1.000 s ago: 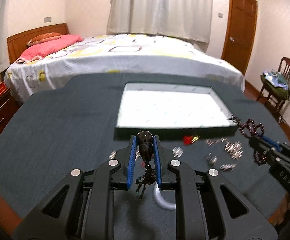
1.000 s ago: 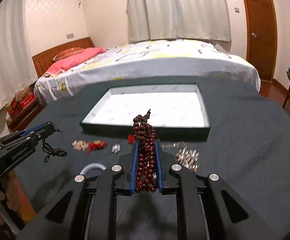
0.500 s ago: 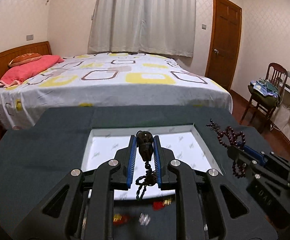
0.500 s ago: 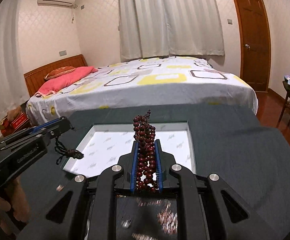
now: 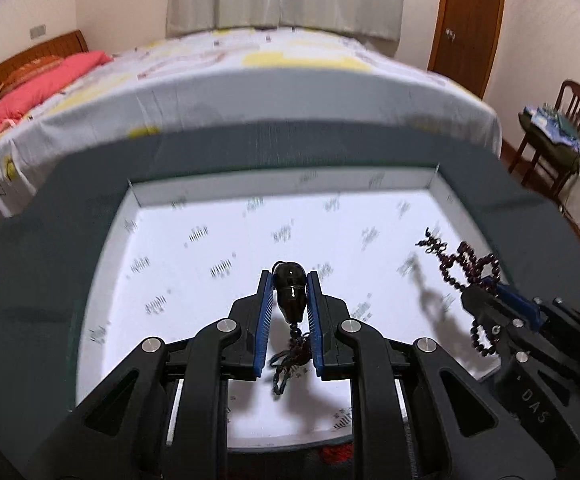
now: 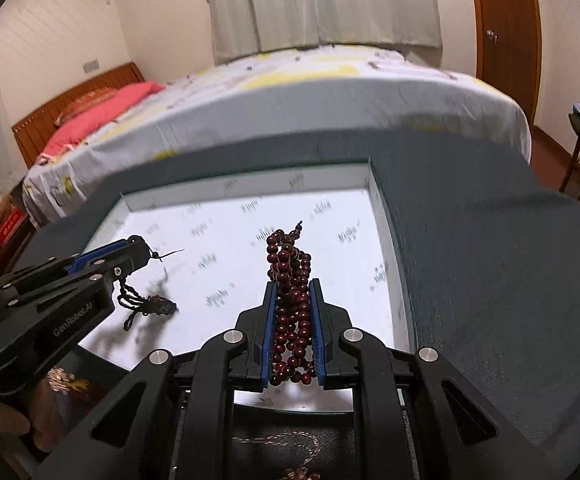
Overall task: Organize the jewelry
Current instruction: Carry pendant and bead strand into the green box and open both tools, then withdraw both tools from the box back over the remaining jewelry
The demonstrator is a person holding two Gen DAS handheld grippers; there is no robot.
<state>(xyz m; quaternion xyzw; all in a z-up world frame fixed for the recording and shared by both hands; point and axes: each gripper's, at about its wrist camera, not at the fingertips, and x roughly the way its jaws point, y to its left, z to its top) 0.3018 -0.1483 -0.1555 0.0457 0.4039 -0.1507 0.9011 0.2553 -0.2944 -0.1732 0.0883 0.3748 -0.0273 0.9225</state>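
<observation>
Change since earlier: both grippers have come forward from over the loose pieces on the desk to above the tray, each carrying its piece.
Left wrist view, left gripper (image 5: pixel 290 300): its fingers (image 5: pixel 264 320) are clenched on a dark pendant (image 5: pixel 290 294); the tassel (image 5: pixel 290 358) dangles below and behind the fingertips, clear of the tray floor, likely so it does not drag.
Left wrist view, tray (image 5: pixel 441 186): its white floor lies directly under and ahead of the fingers.
Left wrist view, right gripper (image 5: pixel 485 292): off to the right of the fingers, with red beads hanging from it.
Right wrist view, right gripper (image 6: pixel 293 304): its fingers (image 6: pixel 317 320) are clamped on a bunched bead bracelet (image 6: pixel 290 280), which sticks out past the fingertips.
Right wrist view, tray (image 6: pixel 383 216): beneath the fingers, wall to their right.
Right wrist view, left gripper (image 6: pixel 140 246): to the left, tassel hanging just above the tray.
Judgement: both pieces are poised for release into the tray.
Remaining jewelry (image 6: pixel 64 378): behind the fingers, on the desk (image 6: pixel 489 280).
</observation>
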